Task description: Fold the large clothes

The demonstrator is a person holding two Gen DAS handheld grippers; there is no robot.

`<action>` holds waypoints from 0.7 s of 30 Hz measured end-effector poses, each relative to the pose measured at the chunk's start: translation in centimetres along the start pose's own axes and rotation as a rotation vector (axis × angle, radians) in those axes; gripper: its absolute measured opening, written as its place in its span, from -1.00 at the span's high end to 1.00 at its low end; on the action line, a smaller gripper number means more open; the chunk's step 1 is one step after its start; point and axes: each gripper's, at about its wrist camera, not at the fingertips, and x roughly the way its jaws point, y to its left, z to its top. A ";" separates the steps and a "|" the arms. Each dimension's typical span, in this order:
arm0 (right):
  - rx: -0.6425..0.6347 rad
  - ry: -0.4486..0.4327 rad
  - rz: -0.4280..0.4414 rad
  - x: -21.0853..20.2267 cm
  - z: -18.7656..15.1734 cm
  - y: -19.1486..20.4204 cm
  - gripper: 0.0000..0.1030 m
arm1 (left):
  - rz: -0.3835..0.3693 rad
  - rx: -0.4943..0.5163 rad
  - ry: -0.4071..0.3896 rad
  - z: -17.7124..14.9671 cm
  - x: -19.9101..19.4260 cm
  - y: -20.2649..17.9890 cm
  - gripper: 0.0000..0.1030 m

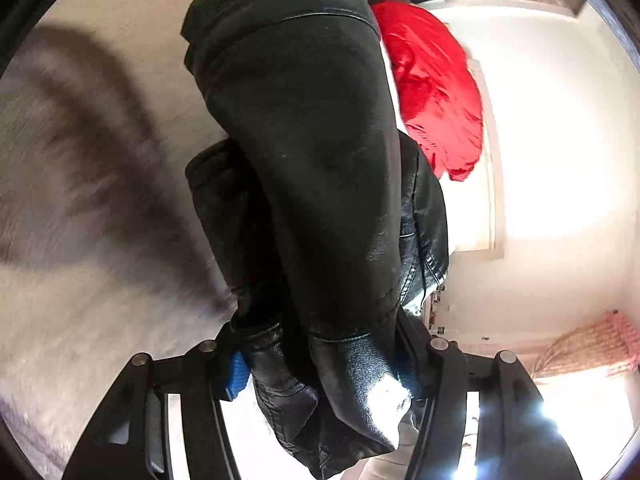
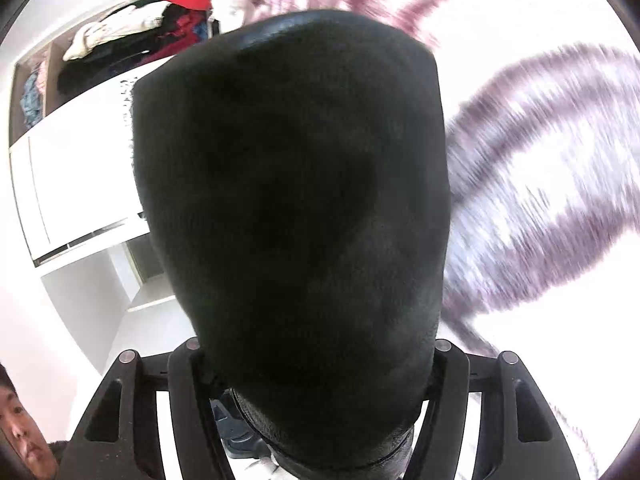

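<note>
A black leather jacket [image 1: 312,152] hangs bunched up in front of the left wrist camera, lifted off the bed. My left gripper [image 1: 320,364] is shut on a thick fold of it, and one blue pad [image 1: 237,376] presses against the leather. In the right wrist view the same black jacket [image 2: 296,208] fills the middle of the picture. My right gripper [image 2: 320,364] is shut on it, with the leather packed between the two black fingers and hiding their tips.
A white bed cover with grey-purple patterns [image 1: 80,184] lies blurred below. A red garment [image 1: 436,92] rests on the bed beyond the jacket. An open wardrobe shelf [image 2: 112,44] holds piled clothes. A person's head [image 2: 20,432] shows at the lower left edge. A pink curtain [image 1: 592,348] hangs by a bright window.
</note>
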 end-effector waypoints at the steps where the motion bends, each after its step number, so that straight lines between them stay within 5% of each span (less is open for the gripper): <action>1: -0.003 -0.005 0.008 -0.1 0.2 0.4 -0.27 | -0.010 0.017 0.004 0.6 0.2 -0.7 -0.07; 12: -0.112 -0.128 0.057 -5.5 8.4 11.7 -0.27 | -0.138 0.127 0.013 8.7 5.7 -10.8 -0.06; 16: -0.177 -0.179 0.072 -7.3 14.9 17.5 -0.27 | -0.205 0.171 0.005 12.7 10.6 -15.6 -0.07; 21: -0.241 -0.230 0.025 -12.0 24.4 23.4 -0.27 | -0.286 0.158 0.010 13.3 18.9 -18.6 -0.07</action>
